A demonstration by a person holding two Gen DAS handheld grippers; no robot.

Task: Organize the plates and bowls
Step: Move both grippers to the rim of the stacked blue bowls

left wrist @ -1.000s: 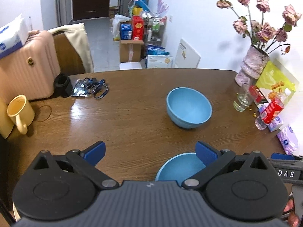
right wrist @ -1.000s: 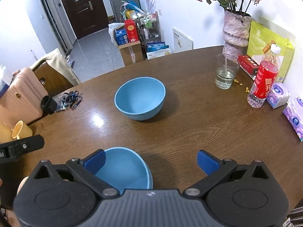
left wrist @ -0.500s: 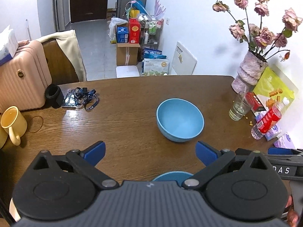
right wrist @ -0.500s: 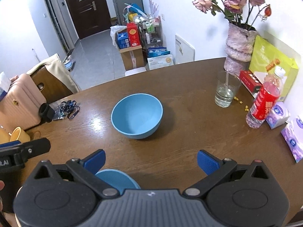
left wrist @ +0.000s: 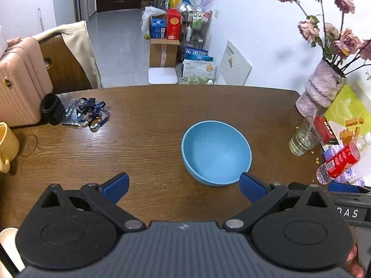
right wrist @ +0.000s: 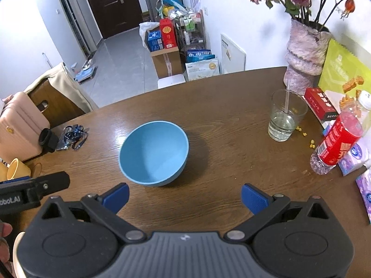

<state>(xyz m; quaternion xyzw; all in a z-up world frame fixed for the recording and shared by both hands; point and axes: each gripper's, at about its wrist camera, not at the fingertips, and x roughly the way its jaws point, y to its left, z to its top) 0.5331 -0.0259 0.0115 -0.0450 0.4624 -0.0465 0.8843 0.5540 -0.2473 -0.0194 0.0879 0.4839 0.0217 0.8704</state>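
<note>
1. Both tools hang empty above a brown table (left wrist: pixel 143 139): the left hand-held gripper (left wrist: pixel 183 183) has its blue fingers spread wide with nothing between them, and the right hand-held gripper (right wrist: pixel 184 195) is likewise released and bare.
2. A blue bowl (right wrist: pixel 154 153) stands upright near the middle of the table; in the left view its near rim sits just beside the right-hand blue fingertip (left wrist: pixel 249 181), though whether they touch cannot be told.
3. The step in hand looks like the approach to this bowl, with no grasp begun; no other bowl or plate shows in either view (so where it should go is not evident).
4. The next move probably calls for lowering one finger inside the rim and one outside, then pinching the thin wall.
5. The bowl is round, deep and smooth with a matt finish, likely plastic or glazed ware, so a shallow pinch may slip.
6. The table is wood-grained and glossy, catching a glare patch.
7. Off to the right stand a clear glass (right wrist: pixel 286 118) holding water and a straw, and a red-labelled bottle (right wrist: pixel 336 141).
</note>
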